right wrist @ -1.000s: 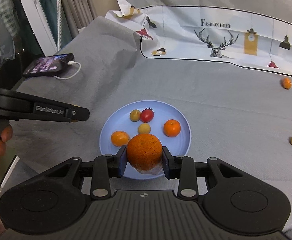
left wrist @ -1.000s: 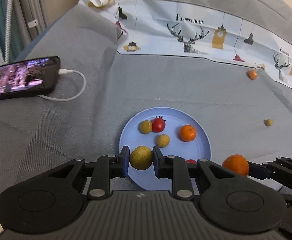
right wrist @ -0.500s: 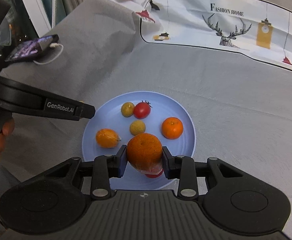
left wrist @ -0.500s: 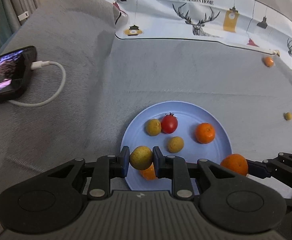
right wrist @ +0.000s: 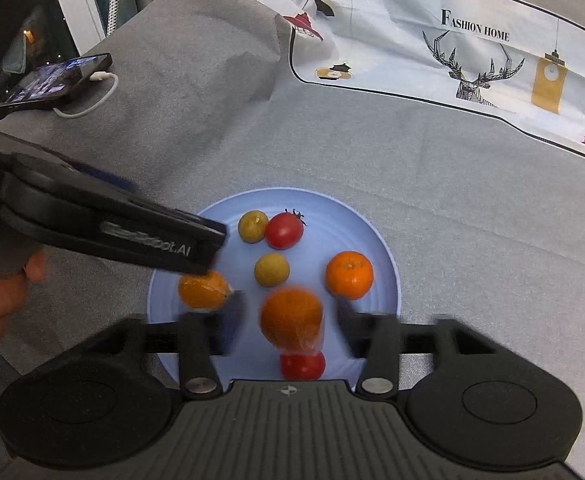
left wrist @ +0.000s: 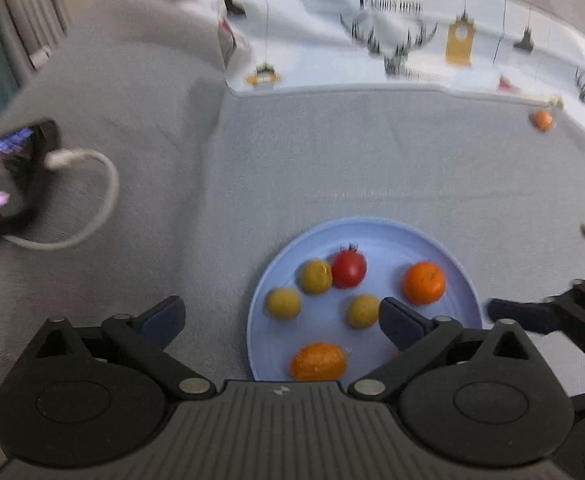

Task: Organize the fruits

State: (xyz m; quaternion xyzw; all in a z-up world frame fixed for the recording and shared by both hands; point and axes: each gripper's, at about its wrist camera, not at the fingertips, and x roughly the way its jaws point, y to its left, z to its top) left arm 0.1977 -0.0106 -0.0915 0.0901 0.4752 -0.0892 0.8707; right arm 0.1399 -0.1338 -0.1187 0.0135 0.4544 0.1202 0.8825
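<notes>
- the left gripper (left wrist: 280, 312) is seen with jaws spread wide, having just been opening; nothing is held between them.
- the yellow fruit (left wrist: 283, 303) it carried is found lying on the blue plate (left wrist: 444, 240).
- the right gripper (right wrist: 288, 322) jaws have just been opening; the large orange (right wrist: 291, 314) sits loose between them over the plate, the pads clear of it.
</notes>
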